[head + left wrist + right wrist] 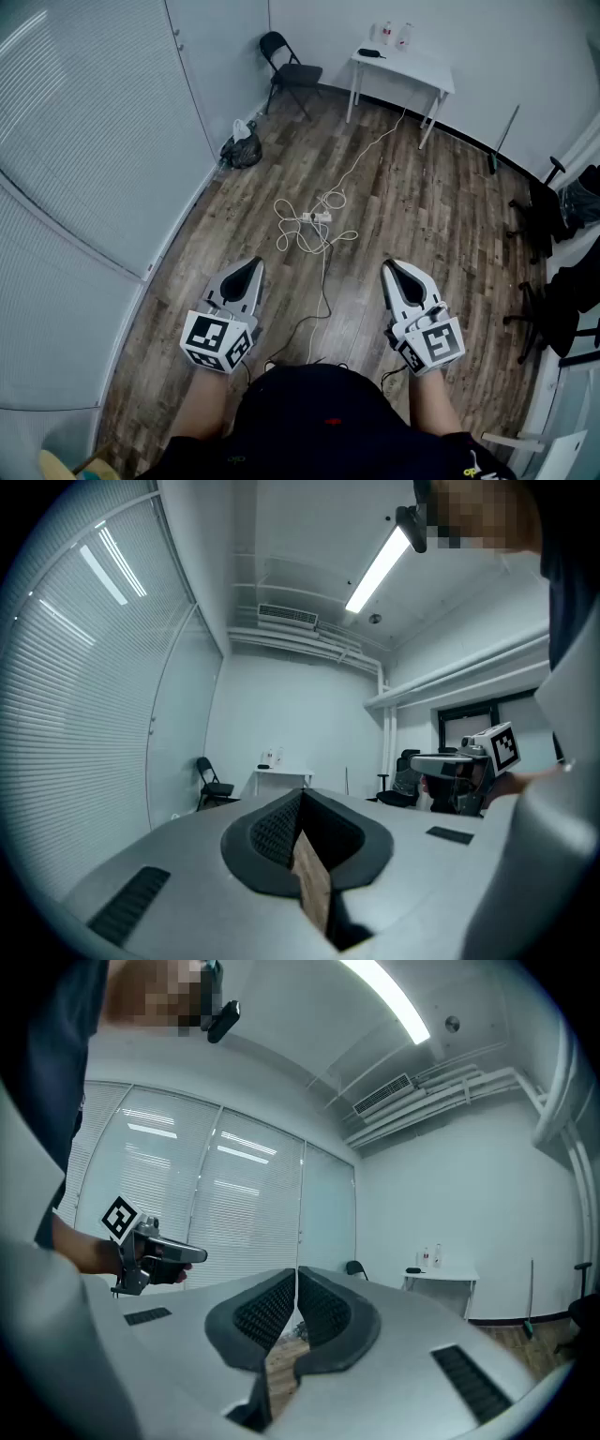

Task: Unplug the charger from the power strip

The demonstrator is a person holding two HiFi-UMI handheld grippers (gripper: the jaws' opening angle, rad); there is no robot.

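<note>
Fingers (267, 1309) of left gripper (255, 265) and right gripper (390, 267), ribbed black wedges, pressed together.

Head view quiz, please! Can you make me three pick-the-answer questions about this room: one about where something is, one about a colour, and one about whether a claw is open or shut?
1. Where is the power strip? A on a sofa; B on the floor; C in a drawer.
2. What colour is the folding chair? A red; B yellow; C black.
3. How is the right claw? A wide open; B shut on a cord; C shut and empty.

Answers: 1 B, it lies on the wood boards in the middle of the room. 2 C, its seat and frame are black. 3 C, its two sides meet with nothing between them.
</note>
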